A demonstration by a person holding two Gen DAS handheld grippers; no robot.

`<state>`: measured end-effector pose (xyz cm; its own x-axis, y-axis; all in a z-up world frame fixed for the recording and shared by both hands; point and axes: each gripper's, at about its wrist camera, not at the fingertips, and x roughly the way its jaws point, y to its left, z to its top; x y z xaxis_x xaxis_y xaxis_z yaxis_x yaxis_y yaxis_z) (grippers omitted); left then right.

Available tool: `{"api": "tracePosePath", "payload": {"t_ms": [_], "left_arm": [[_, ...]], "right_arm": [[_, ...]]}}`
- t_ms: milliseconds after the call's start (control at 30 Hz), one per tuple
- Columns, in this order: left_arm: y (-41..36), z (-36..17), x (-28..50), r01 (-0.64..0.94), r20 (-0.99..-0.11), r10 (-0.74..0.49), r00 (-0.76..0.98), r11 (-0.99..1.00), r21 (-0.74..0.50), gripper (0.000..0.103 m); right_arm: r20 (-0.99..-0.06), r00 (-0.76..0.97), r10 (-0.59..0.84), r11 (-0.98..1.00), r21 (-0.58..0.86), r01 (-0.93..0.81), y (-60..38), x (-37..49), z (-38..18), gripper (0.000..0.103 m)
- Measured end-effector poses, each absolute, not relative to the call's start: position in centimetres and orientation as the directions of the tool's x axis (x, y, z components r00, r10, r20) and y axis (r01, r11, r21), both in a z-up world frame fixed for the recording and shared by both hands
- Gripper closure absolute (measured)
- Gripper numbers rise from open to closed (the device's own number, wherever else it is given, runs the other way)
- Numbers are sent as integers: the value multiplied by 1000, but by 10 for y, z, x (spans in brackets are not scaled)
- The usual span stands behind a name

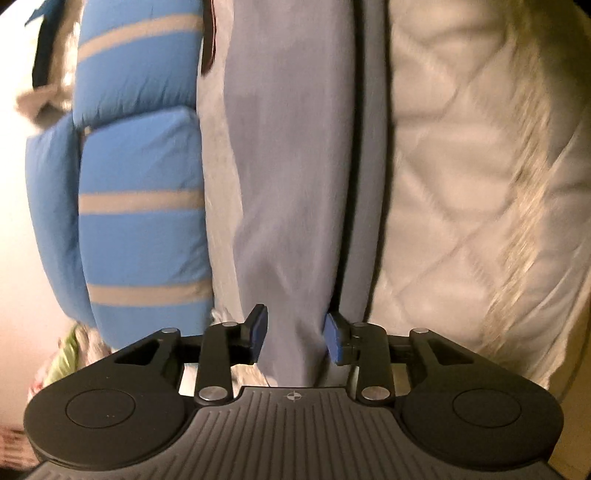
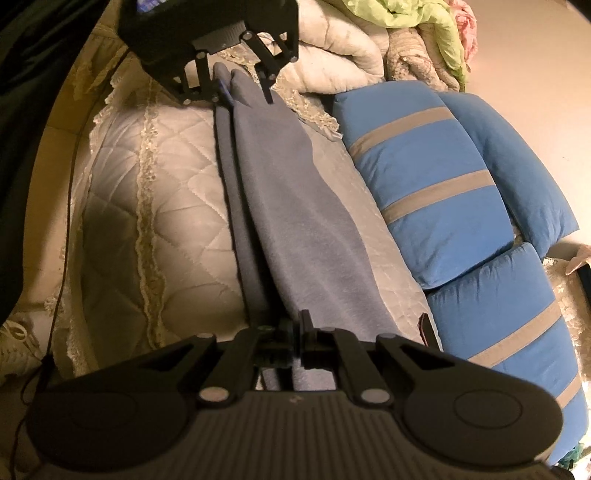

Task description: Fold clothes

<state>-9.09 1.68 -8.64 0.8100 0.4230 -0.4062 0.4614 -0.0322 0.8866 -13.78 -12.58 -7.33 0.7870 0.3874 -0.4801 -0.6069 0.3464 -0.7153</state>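
The grey garment (image 2: 295, 206), folded lengthwise into a long strip, lies stretched along the quilted bed (image 2: 122, 206) between the two grippers, with blue striped cushions (image 2: 443, 184) just beside one long edge. Left gripper (image 1: 295, 334): jaws stand apart, with the end of the garment passing between the blue pads (image 1: 258, 328); the cloth appears slack there and not pinched, so this end is judged released. Right gripper (image 2: 293, 332): jaws nearly closed around the near end of the strip; whether the pads actually press the cloth cannot be told from the pictures. In the right wrist view the left gripper (image 2: 245, 94) sits at the far end of the strip, over its two rounded tips. Risks, as judged: if the next fold is started with the far end free, the two layers may slide apart and the strip may open sideways; a pull from the near end alone would drag the cloth askew over the lace seams (image 2: 147, 206) of the quilt. The cushions crowd one side, so a fold swung that way could ride up on them. A heap of bedding with green cloth (image 2: 406, 14) lies beyond the far end and limits room there. A dark cable (image 2: 68, 206) runs along the bed's outer edge and could snag a low hand. The left wrist view is blurred, so fine detail is unreliable.
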Motion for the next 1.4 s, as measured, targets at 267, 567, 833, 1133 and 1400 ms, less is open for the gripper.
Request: {"api": "tracePosePath", "payload": {"t_ms": [267,567,833,1133,1400], "left_arm": [[58,-100,-65,418,-318,551,771,-63,906,71],[87,-90,-70,428,-364,523,771,-2,904,100],[94,-72,-92,432,-372,515,772,4,902,101],[96,-88,-93,494,-409,587,698,18,869,92],[79,-33,-110,402,-377,590,714,96,911,46]], "right_arm": [[-475,788,391,354,-713,-605,-127,-139,-73,83],[-470,786,402,366,-705,-608,-127,-139,-71,88],[-458,786,415,371,-703,-606,-133,-138,-60,99],[-495,772,400,325,-710,-624,-131,-142,-71,66],[-476,785,396,531,-578,-619,-167,-138,-43,24]]}}
